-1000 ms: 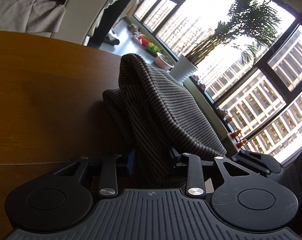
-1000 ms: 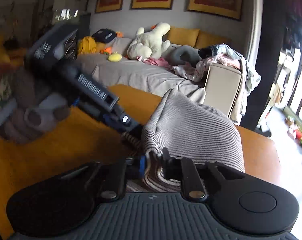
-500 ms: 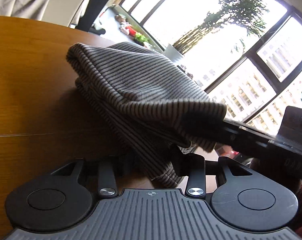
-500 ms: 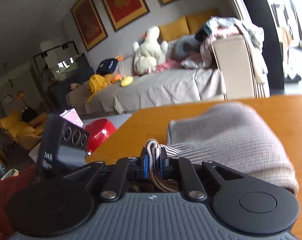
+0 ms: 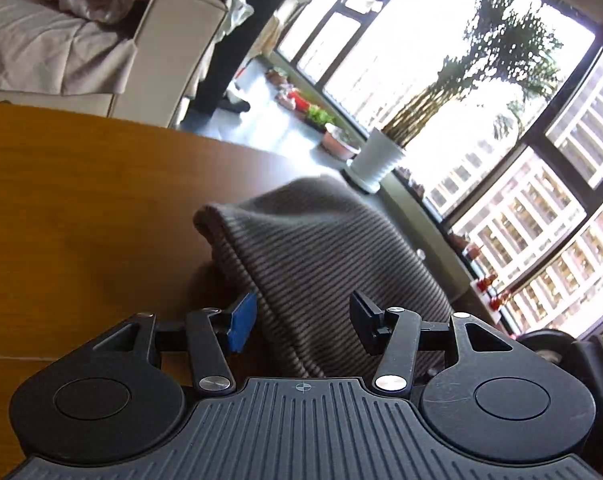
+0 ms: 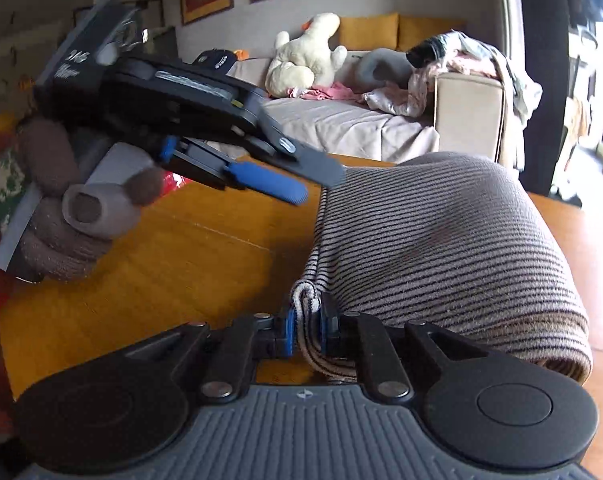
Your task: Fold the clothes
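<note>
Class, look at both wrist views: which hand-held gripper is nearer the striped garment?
Right. The right hand-held gripper pinches the striped garment; the left hand-held gripper, jaws open, straddles it without pressing.

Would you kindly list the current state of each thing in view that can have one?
Left gripper: open, fingers just spread apart, the cloth between them but not pinched.
Right gripper: shut on the striped garment's bunched edge.
Striped garment: folded over in a rounded hump, resting on the table.
Wooden table: bearing the garment.
Sofa: strewn with plush toys and loose clothes.
</note>
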Tool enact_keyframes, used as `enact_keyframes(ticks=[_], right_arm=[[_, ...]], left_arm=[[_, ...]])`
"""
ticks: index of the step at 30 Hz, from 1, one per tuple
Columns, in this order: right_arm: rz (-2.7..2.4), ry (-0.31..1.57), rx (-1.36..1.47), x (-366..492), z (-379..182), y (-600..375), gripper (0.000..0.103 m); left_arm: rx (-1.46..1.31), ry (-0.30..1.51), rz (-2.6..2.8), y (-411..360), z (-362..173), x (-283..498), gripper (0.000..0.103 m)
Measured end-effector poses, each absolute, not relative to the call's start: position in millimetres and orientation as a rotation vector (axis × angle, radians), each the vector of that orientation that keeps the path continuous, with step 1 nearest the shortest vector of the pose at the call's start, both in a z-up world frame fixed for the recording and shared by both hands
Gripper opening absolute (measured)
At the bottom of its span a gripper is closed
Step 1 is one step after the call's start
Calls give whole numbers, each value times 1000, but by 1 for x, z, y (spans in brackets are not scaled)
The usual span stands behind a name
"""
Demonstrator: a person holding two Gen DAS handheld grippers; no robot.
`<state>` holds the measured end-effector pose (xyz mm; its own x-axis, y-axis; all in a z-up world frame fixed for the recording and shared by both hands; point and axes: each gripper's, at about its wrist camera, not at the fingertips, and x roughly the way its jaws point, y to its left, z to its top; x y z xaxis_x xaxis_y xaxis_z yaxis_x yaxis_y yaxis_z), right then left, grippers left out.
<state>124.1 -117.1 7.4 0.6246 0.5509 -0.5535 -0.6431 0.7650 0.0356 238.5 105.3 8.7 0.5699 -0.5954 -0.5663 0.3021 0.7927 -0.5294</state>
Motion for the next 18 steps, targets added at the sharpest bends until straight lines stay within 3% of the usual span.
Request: enact_keyframes(ticks=[5, 6, 8, 9, 12, 13, 14, 15, 18], right_arm=[[704, 541, -177, 118, 21, -136, 14], [717, 538, -153, 119, 27, -145, 20], [719, 517, -98, 119, 39, -163, 42], [704, 498, -64, 119, 45, -174, 61], [619, 442, 44, 123, 56, -207, 64], [573, 436, 83, 127, 56, -218, 66], [518, 437, 117, 133, 54, -227, 67], [457, 448, 142, 139, 49, -234, 69], [339, 500, 203, 151, 34, -248, 69]], left_arm=[[-414, 884, -529, 86, -12, 239, 65], [-430, 884, -534, 86, -12, 238, 65], [-434, 880, -545, 85, -10, 239, 63], [-443, 881, -555, 84, -10, 238, 61], [-489, 890, -610, 80, -9, 238, 59], [-483, 878, -616, 77, -7, 237, 57], [-476, 866, -622, 74, -6, 235, 43], [-470, 849, -627, 71, -3, 234, 36], [-515, 792, -688, 64, 11, 235, 28]])
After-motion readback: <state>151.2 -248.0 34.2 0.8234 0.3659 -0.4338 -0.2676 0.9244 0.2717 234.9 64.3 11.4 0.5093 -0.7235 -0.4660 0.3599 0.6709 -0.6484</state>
